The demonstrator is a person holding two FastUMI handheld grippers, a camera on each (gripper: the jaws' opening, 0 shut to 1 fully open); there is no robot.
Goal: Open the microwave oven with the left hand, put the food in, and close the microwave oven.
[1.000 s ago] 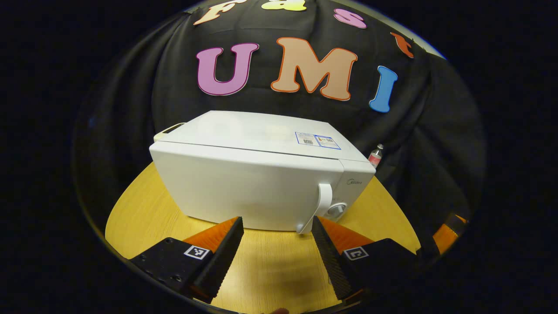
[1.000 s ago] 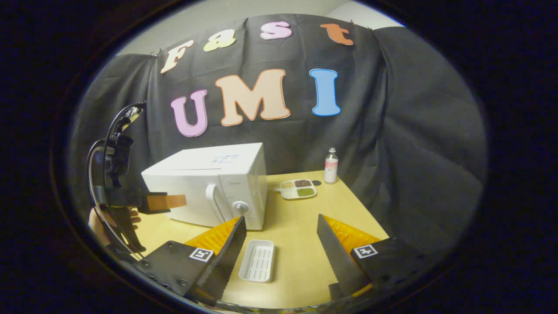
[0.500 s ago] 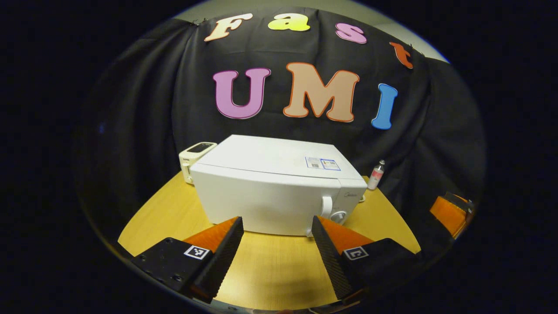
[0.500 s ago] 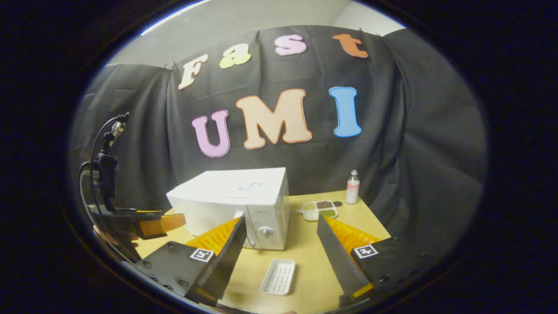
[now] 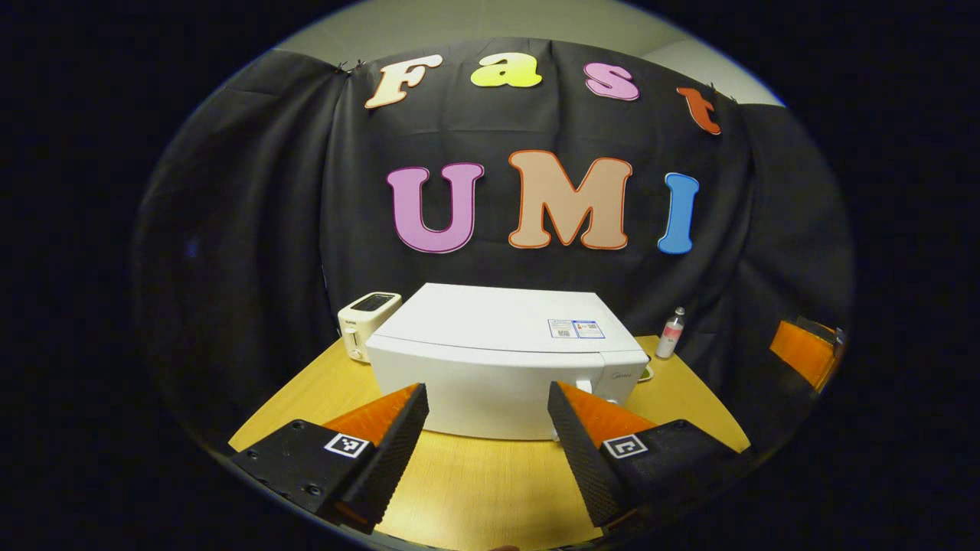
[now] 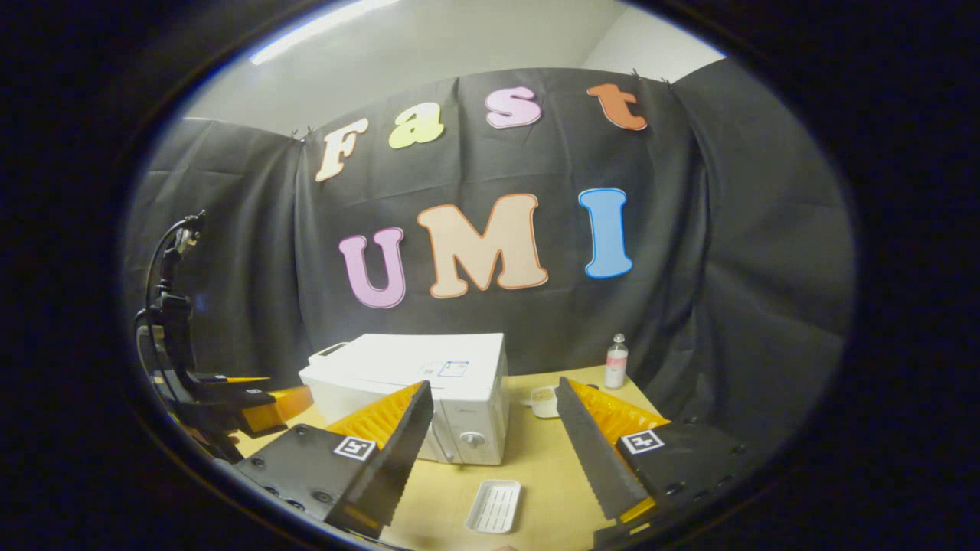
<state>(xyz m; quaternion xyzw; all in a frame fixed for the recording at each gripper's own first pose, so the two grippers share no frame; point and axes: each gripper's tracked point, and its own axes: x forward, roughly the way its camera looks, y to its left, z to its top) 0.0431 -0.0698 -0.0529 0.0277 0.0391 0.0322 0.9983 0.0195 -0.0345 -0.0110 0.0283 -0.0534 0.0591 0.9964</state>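
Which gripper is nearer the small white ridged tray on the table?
Right. The right gripper hangs open just above and around the white tray; the left gripper is off to the left, beside the microwave.

A wooden tabletop (image 5: 475, 490) is backed by draped black cloth (image 6: 727, 268); above it, a pale wall (image 6: 459, 53) is lit by 1 ceiling strip light (image 6: 321, 30).

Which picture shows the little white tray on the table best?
The right gripper view: the white tray lies in plain sight on the table, in front of the microwave. The left gripper view looks at the microwave's door instead.
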